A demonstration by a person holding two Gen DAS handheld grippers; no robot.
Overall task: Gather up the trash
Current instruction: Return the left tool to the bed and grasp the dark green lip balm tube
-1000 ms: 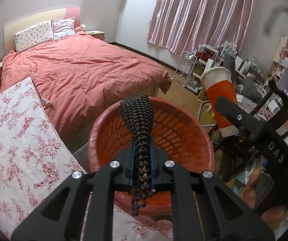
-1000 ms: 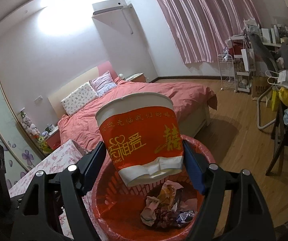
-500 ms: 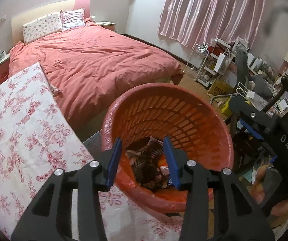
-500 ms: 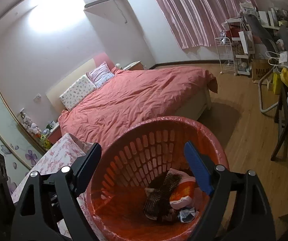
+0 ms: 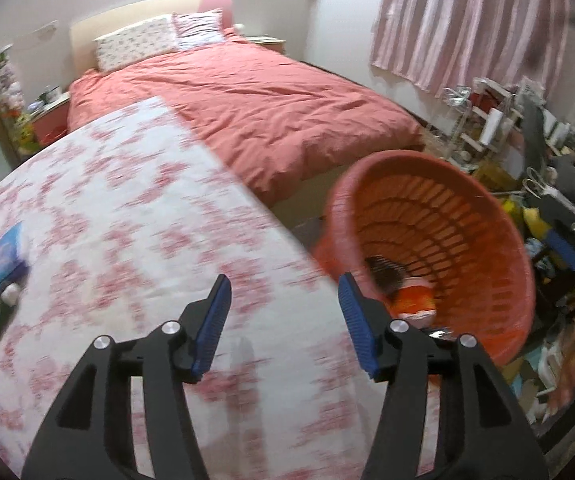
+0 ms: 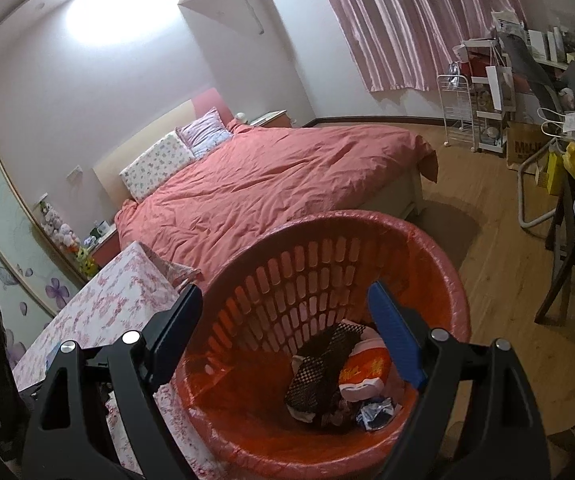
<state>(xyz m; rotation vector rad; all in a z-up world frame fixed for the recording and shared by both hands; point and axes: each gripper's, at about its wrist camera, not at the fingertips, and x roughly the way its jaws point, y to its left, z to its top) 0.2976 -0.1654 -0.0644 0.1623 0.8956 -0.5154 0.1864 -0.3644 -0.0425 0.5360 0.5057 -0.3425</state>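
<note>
Cup [image 6: 365,372], mesh [image 6: 323,368] now in basket [image 6: 439,248]; left tool [image 5: 283,316] opening (empty), right tool [image 6: 287,328] wide.

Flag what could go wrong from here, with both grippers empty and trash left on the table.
The left gripper, jaws opening and empty, sweeps over the floral table in a blurred view, so it may misjudge the small blue packet. The orange basket stands hard against the table edge; a bump could tip out the paper cup.
</note>
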